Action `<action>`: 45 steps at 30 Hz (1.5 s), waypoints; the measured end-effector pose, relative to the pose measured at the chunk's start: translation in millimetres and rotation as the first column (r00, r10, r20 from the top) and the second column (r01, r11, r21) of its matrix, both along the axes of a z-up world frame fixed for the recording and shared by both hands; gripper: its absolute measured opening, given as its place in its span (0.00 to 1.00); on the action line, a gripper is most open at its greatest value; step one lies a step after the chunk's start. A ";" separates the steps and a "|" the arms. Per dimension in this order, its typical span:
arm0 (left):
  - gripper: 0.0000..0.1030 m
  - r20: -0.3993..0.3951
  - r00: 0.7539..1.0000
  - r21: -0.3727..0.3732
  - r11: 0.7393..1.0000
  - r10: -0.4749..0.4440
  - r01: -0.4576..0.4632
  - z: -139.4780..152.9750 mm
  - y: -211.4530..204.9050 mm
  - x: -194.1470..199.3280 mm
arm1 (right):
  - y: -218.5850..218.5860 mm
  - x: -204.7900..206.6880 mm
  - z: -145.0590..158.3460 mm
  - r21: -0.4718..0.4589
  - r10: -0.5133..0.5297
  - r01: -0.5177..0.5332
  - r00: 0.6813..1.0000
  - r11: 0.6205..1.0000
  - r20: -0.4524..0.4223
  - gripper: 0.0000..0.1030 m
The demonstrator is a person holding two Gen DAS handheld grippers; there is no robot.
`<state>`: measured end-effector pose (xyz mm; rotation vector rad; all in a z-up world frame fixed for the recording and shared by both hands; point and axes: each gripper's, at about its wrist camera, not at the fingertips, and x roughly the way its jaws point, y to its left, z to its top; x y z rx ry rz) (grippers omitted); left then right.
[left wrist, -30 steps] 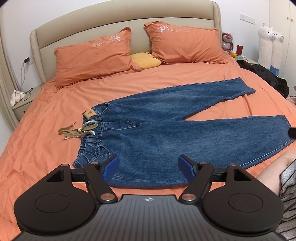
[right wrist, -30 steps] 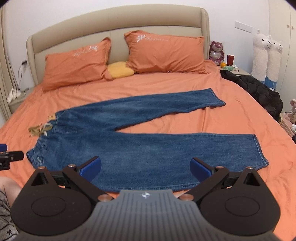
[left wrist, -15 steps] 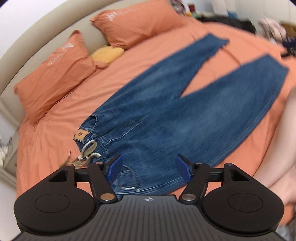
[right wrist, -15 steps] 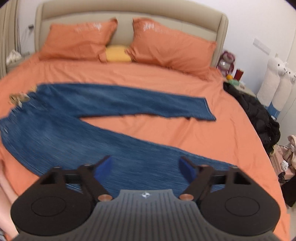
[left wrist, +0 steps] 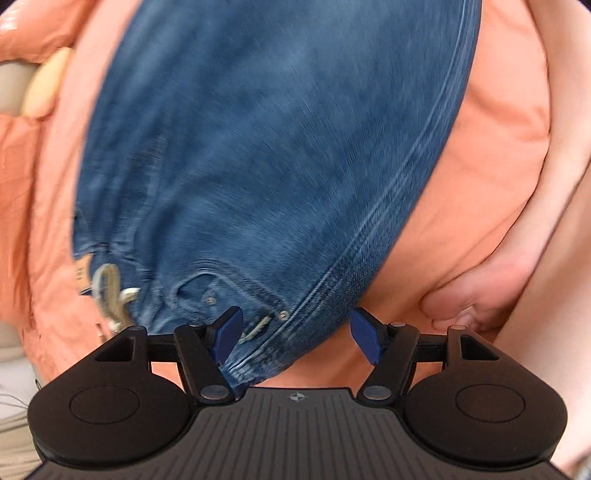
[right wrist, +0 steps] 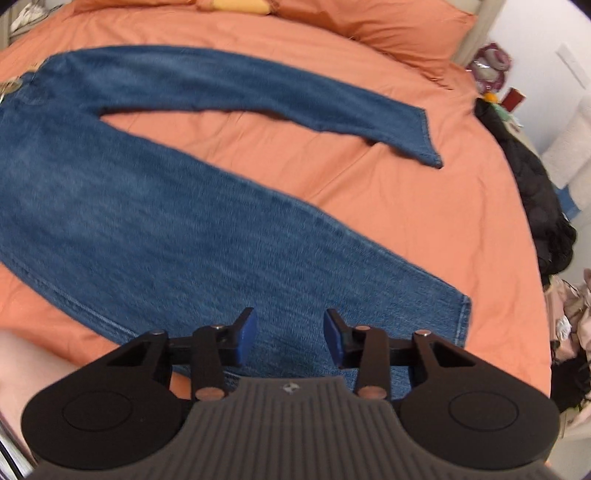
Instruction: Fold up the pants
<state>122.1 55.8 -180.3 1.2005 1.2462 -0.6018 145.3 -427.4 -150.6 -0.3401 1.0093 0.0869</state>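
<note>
Orange bed (right wrist: 369, 206), motion-blurred pants (left wrist: 258, 147)

The left gripper (left wrist: 295, 334) points down at the jeans (left wrist: 266, 147), fingers spread wide; the waist corner with its pocket rivet lies between them, untouched.

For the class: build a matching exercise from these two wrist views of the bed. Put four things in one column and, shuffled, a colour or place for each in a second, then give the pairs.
Things
1. jeans
2. bedsheet
3. small cushion
4. dark clothing

Descriptions
A. yellow, at the head of the bed
B. orange, under the jeans
C. black, heaped at the bed's right edge
D. blue, legs spread apart

Pairs: 1-D, 2-B, 3-A, 4-C
</note>
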 end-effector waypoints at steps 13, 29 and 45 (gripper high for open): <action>0.24 0.081 0.996 -0.013 0.999 0.045 -0.044 -14.8 11.5 -4.8 | -24.1 -11.6 -59.9 -0.092 0.237 -0.264 0.943 0.960 -0.232 0.39; 0.07 0.417 0.857 -0.255 0.944 0.303 -0.210 56.3 -1.3 -21.4 | -18.8 -42.5 -63.8 -0.283 0.256 -0.272 0.962 0.919 -0.094 0.00; 0.06 0.501 0.707 -0.395 0.859 0.498 -0.325 130.4 -2.6 132.4 | -7.1 135.3 56.0 -0.458 0.106 -0.004 0.975 0.889 0.196 0.00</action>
